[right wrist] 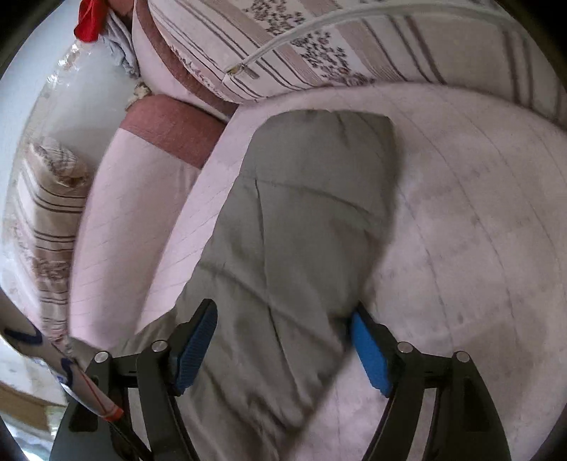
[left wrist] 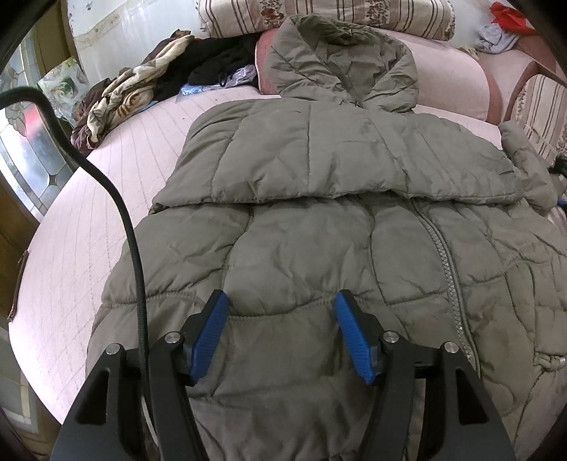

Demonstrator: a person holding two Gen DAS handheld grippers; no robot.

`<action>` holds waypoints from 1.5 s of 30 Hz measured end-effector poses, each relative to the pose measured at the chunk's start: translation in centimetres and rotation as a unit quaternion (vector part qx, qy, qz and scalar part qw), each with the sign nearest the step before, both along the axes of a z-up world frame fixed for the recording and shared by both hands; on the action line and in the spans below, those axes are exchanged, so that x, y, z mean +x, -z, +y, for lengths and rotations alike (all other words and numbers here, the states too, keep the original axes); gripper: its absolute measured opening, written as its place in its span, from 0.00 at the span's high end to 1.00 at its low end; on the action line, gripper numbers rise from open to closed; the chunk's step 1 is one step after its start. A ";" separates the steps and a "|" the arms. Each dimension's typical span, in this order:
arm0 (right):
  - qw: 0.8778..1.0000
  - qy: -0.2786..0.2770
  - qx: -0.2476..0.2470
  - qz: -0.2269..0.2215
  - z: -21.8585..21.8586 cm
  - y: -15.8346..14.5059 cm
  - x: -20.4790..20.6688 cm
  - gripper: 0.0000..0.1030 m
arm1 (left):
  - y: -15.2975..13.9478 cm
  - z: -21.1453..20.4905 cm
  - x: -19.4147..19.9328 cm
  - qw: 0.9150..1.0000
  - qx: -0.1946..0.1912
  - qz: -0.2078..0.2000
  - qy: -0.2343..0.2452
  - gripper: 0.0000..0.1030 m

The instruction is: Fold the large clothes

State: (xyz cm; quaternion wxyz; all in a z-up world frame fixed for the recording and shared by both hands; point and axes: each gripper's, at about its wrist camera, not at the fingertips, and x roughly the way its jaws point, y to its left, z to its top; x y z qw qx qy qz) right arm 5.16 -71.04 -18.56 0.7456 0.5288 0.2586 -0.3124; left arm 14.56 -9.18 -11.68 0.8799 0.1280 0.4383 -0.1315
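Observation:
An olive-grey quilted puffer jacket [left wrist: 319, 248] lies front up on the pink quilted bed [left wrist: 106, 198], hood at the far end, zipper right of centre. One sleeve is folded across its chest. My left gripper [left wrist: 280, 312] is open just above the lower body of the jacket, holding nothing. In the right wrist view the other sleeve [right wrist: 301, 220] lies stretched out on the bed [right wrist: 460, 230]. My right gripper [right wrist: 283, 326] is open with its blue pads either side of that sleeve, near its lower part.
Striped floral pillows [left wrist: 326, 14] and a pink bolster [left wrist: 453, 81] line the head of the bed. A heap of dark and patterned clothes [left wrist: 149, 81] lies at the far left. A striped pillow [right wrist: 354, 46] sits beyond the sleeve. A black cable [left wrist: 120, 220] crosses the left view.

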 end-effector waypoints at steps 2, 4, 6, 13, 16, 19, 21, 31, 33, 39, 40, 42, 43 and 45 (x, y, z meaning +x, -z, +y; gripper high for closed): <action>0.999 -0.006 -0.010 0.042 -0.3 -0.6 0.8 0.87 | 0.0 -0.1 0.1 1.000 -0.001 0.003 -0.001 0.39; 1.000 -0.010 0.001 0.024 -0.4 -1.5 0.3 0.89 | -0.2 0.0 0.2 1.000 -0.004 0.008 -0.002 0.39; 0.999 -0.014 -0.036 0.035 0.2 -4.3 -0.1 0.90 | -0.5 0.3 0.3 1.000 -0.015 0.017 -0.004 0.39; 0.990 -0.058 -0.126 0.007 4.7 -15.3 -0.8 0.91 | -3.0 2.5 -0.7 0.999 -0.048 -0.007 -0.016 0.39; 0.979 -0.109 -0.174 -0.010 9.1 -20.6 0.6 0.91 | -4.7 4.1 -1.4 0.997 -0.052 -0.047 -0.033 0.39; 0.961 -0.177 -0.212 -0.031 15.2 -24.6 2.9 0.91 | -6.0 6.4 -1.3 0.994 -0.057 -0.071 -0.062 0.39; 0.946 -0.229 -0.223 -0.047 19.7 -26.0 4.8 0.91 | -6.3 8.1 -0.8 0.992 -0.064 -0.070 -0.083 0.39; 0.858 -0.474 -0.196 0.032 42.4 -16.0 15.8 0.72 | -7.5 15.8 2.2 0.976 -0.099 -0.064 -0.183 0.39; 0.850 -0.483 -0.196 0.073 44.5 -12.7 16.7 0.47 | -7.6 17.0 2.3 0.973 -0.108 -0.062 -0.194 0.39; 0.841 -0.485 -0.220 0.097 46.1 -11.0 15.2 0.43 | -7.1 18.3 3.2 0.970 -0.118 -0.043 -0.208 0.39; 0.840 -0.482 -0.229 0.092 46.1 -11.4 15.1 0.43 | -6.9 18.2 3.4 0.970 -0.120 -0.039 -0.209 0.39; 0.844 -0.470 -0.244 0.080 46.0 -12.3 15.1 0.43 | -6.7 18.0 3.6 0.970 -0.123 -0.031 -0.207 0.39; 0.849 -0.459 -0.251 0.075 46.0 -12.8 15.1 0.43 | -6.7 17.8 3.7 0.970 -0.124 -0.030 -0.205 0.39; 0.855 -0.446 -0.252 0.078 46.0 -12.7 16.6 0.43 | -6.7 17.4 3.9 0.972 -0.118 -0.033 -0.202 0.39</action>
